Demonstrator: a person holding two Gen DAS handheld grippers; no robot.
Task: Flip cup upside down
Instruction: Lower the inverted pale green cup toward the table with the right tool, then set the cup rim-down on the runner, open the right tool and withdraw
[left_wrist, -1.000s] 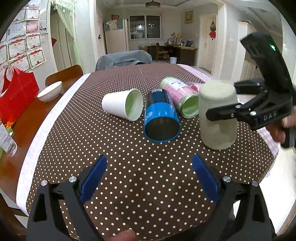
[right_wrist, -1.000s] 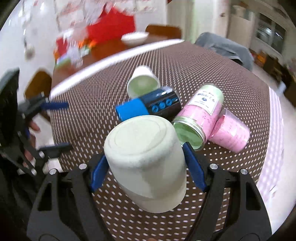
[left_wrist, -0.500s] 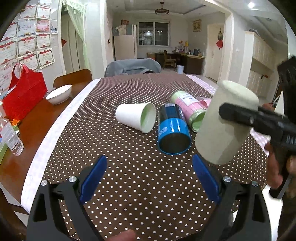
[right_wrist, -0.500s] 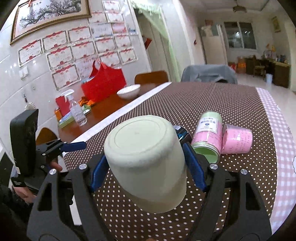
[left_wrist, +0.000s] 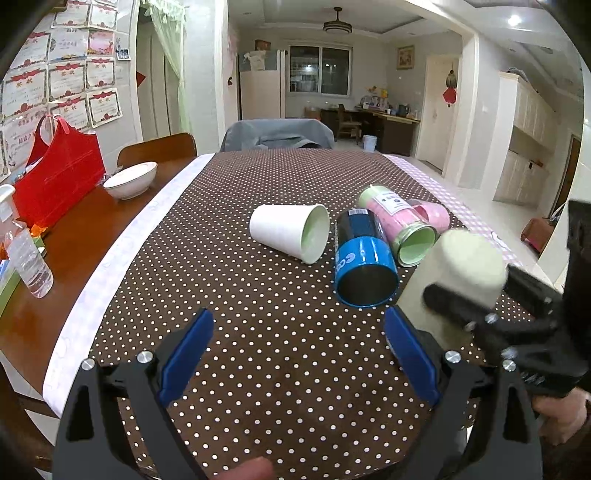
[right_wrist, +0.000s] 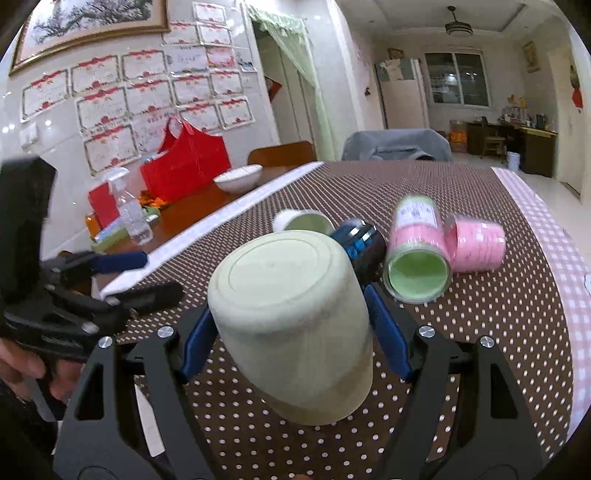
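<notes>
My right tool (right_wrist: 295, 332) clamps pale green cup (right_wrist: 291, 317) by its sides, base tipped up toward camera, mouth angled down, held above dotted bench (right_wrist: 498, 332). My left tool (left_wrist: 295, 354) spread wide, holding nothing, hovers over near bench edge. On bench beyond: white cup (left_wrist: 290, 232), blue can (left_wrist: 364, 266), pink-green jar (left_wrist: 399, 225), pink cup (left_wrist: 432, 216), all lying on sides.

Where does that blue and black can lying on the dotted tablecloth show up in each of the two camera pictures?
Left wrist view: the blue and black can lies right of centre, open end toward the camera, beside the white paper cup.
Right wrist view: the can is mid-picture, mostly hidden behind the held cream cup.
Shared landmark: the red bag at the table's edge.
</notes>
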